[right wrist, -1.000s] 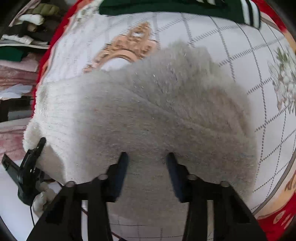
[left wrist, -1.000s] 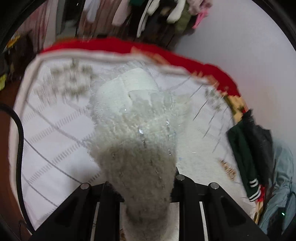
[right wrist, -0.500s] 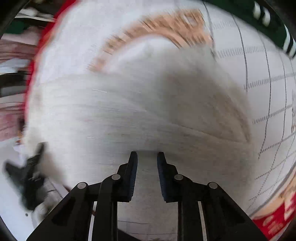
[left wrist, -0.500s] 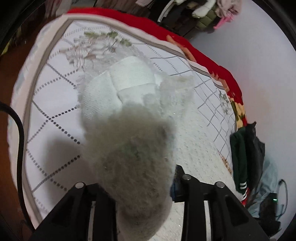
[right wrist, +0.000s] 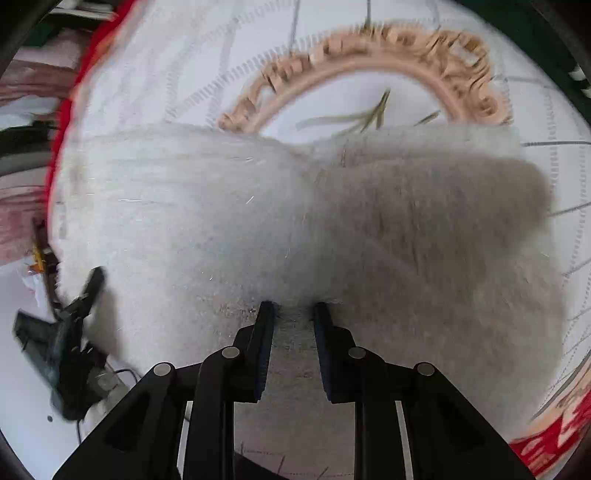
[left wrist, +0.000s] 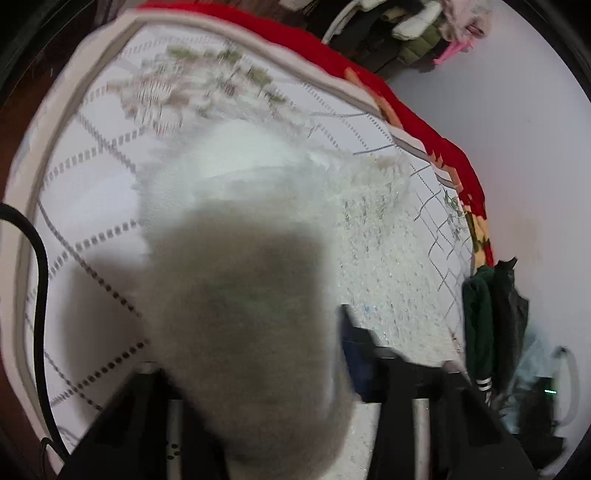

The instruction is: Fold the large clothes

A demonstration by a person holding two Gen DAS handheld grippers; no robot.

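Note:
A fuzzy white sweater point(left wrist: 369, 229) lies on a white quilted bedspread point(left wrist: 92, 184). In the left wrist view a thick bunch of it rises between the fingers of my left gripper point(left wrist: 255, 339), whose jaws are closing on it. The bunch hides the left finger; the right finger point(left wrist: 351, 332) shows beside it. In the right wrist view the sweater point(right wrist: 184, 206) spreads across the bedspread point(right wrist: 332, 44), with a shadowed fold on the right. My right gripper point(right wrist: 293, 310) points steeply down at its near edge, jaws narrow, with fabric pinched between the pads.
Dark green and black clothes point(left wrist: 487, 317) are heaped at the bed's right edge by a white wall point(left wrist: 498, 110). A black cable point(left wrist: 40, 266) runs down the left. More clothes point(left wrist: 424, 22) hang behind. A black device point(right wrist: 70, 350) lies off the bed's left side.
My left gripper sank toward the bed with the bunch of sweater, which now fills more of its view. My right gripper's jaws narrowed on the sweater's near edge and it slid sideways.

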